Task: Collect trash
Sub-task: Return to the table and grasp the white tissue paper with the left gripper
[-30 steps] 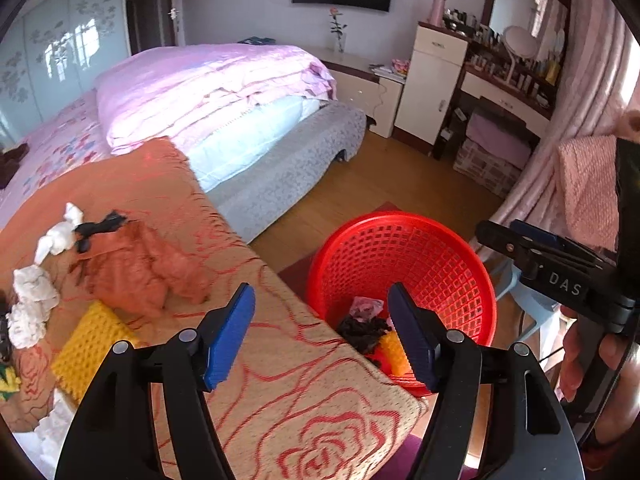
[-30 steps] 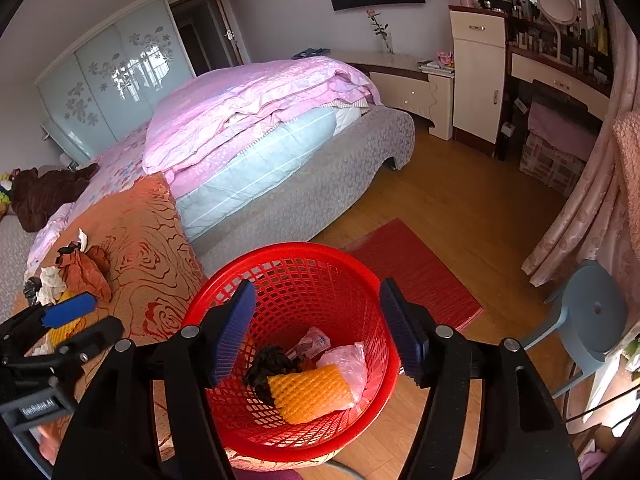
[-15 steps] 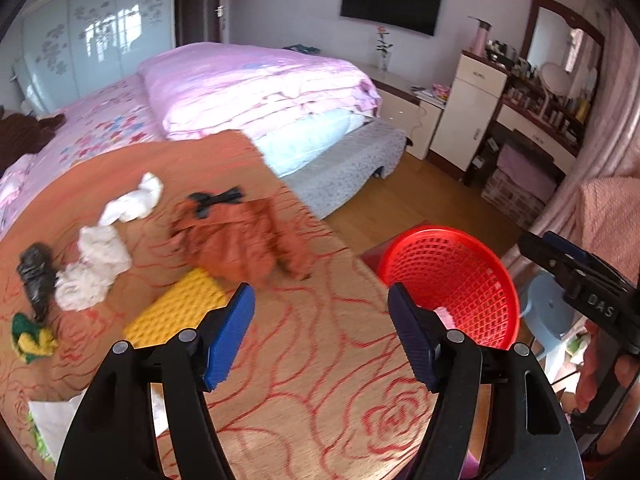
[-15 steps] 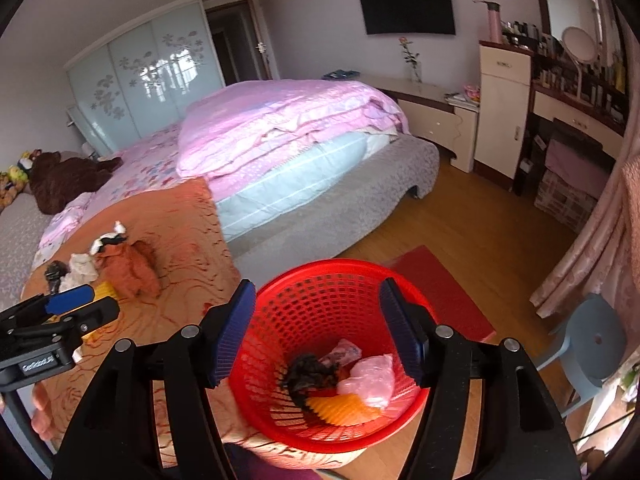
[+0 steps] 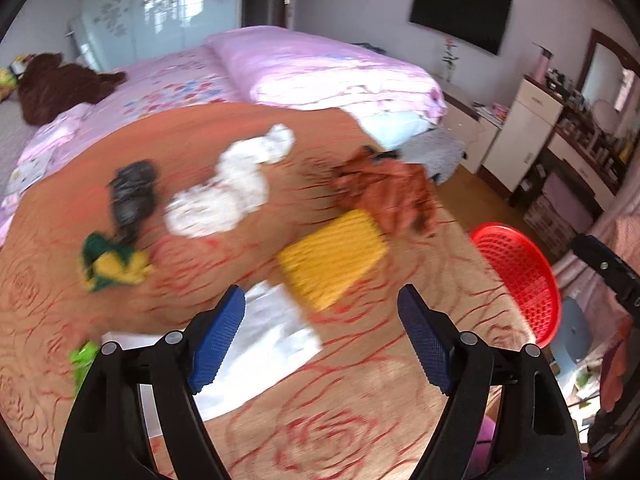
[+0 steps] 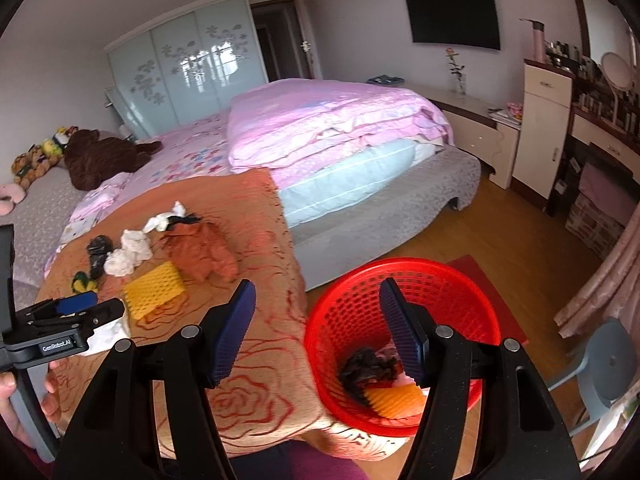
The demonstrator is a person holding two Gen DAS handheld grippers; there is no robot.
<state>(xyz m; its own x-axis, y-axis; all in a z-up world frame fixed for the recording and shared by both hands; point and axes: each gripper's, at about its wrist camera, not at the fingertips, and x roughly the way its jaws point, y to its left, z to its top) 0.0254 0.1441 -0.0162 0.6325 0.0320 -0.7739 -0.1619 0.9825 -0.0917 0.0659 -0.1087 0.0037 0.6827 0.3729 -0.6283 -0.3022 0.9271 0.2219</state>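
Grippers agape: left gripper (image 5: pixel 322 336) over blanket (image 5: pixel 360 420), right gripper (image 6: pixel 316 330) by basket (image 6: pixel 472 292)

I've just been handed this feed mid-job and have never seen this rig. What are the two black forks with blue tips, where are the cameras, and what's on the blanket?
Those forks are hand-held grippers, one in each of a person's hands. Each carries a wide-angle camera looking forward along its own jaws.

The left view shows the left gripper, jaws open and empty, over an orange blanket. This picture is blurred. On the blanket lie a yellow mesh pad, white tissues, a crumpled brown rag, a black scrap, a green-and-yellow wrapper and a white bag.

The right view shows the right gripper, also open and empty, above a red basket beside the blanket. The basket already holds some trash. The left gripper appears at that picture's left edge.
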